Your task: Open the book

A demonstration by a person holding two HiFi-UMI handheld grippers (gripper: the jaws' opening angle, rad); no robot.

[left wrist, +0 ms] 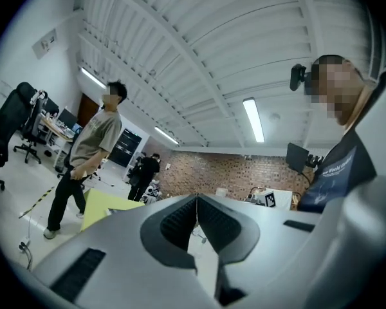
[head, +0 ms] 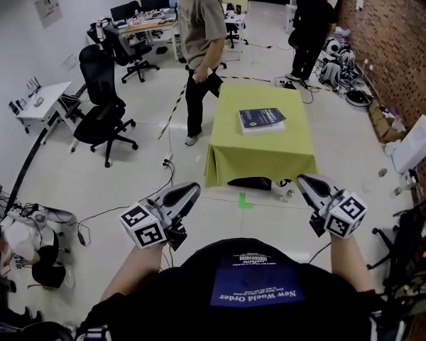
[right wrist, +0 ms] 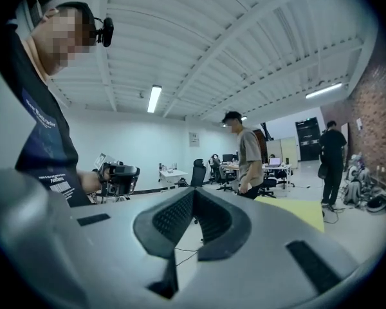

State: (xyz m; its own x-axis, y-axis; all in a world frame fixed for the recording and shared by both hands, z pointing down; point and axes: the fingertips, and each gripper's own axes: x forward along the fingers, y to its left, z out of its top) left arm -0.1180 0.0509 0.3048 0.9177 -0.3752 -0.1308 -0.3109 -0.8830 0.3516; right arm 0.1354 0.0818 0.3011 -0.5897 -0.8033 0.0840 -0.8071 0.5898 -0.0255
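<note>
A dark blue closed book (head: 261, 119) lies flat on a low table under a yellow-green cloth (head: 270, 155), a few steps ahead of me. My left gripper (head: 194, 188) and right gripper (head: 302, 180) are held out at waist height, well short of the table, and both point toward it. In the left gripper view the two ribbed pads (left wrist: 180, 221) meet with nothing between them. The right gripper's pads (right wrist: 174, 217) also meet on nothing. A corner of the cloth (left wrist: 106, 205) shows in the left gripper view, and the cloth (right wrist: 302, 212) appears again in the right gripper view.
A person (head: 202, 41) stands at the table's far left corner, and another (head: 312, 27) stands further back. Black office chairs (head: 103, 116) and desks line the left. Cables, a green tape mark (head: 245, 202) and a black thing (head: 252, 183) lie on the floor before the table. Clutter lines the brick wall (head: 405, 41).
</note>
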